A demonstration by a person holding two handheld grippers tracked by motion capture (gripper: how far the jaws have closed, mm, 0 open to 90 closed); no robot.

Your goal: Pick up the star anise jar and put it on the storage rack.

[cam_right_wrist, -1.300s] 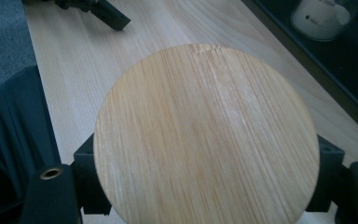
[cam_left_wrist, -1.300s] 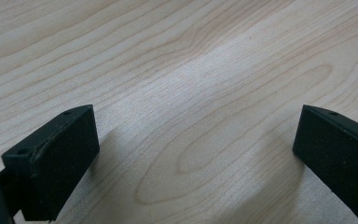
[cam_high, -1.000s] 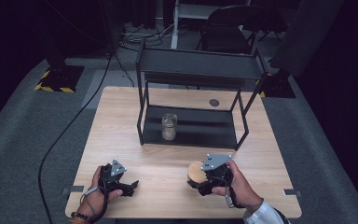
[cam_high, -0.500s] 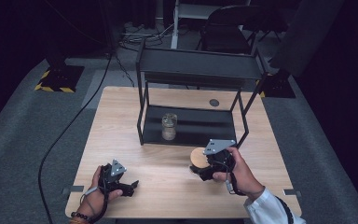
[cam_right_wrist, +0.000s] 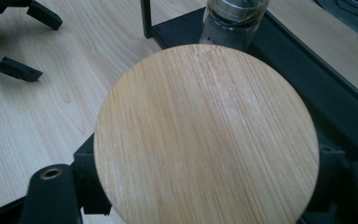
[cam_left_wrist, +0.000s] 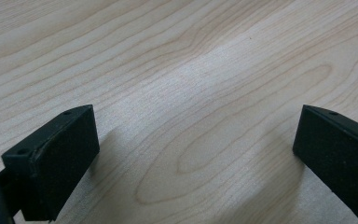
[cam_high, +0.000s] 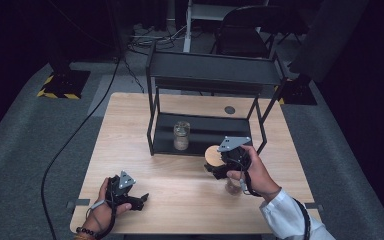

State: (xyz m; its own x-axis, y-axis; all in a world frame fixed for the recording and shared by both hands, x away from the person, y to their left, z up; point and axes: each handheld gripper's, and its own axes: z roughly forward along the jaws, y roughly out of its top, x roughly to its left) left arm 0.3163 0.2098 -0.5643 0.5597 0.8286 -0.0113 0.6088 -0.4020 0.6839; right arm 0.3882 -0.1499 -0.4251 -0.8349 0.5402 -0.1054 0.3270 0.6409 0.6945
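Note:
A round wooden lid [cam_right_wrist: 205,135] is pinched by its edges between the jaws of my right gripper [cam_right_wrist: 205,191]. In the high view the lid [cam_high: 212,155] hangs just in front of the black rack's lower shelf [cam_high: 215,134], held by the right gripper [cam_high: 215,164]. A clear glass jar [cam_high: 181,135] without a lid stands on that shelf; the right gripper view shows the jar [cam_right_wrist: 233,21] just beyond the lid. My left gripper [cam_high: 139,199] lies on the table near the front left, open, with bare wood between its jaws [cam_left_wrist: 196,140].
The black two-level metal rack [cam_high: 215,75] fills the back half of the wooden table [cam_high: 125,140]. A faint clear glass thing [cam_high: 232,186] stands under the right hand. A small dark disc [cam_high: 229,110] lies behind the rack. A chair [cam_high: 240,30] and cables lie beyond.
The right gripper has carried the wooden lid away from the front edge toward the rack's lower shelf. The left gripper has stayed still.

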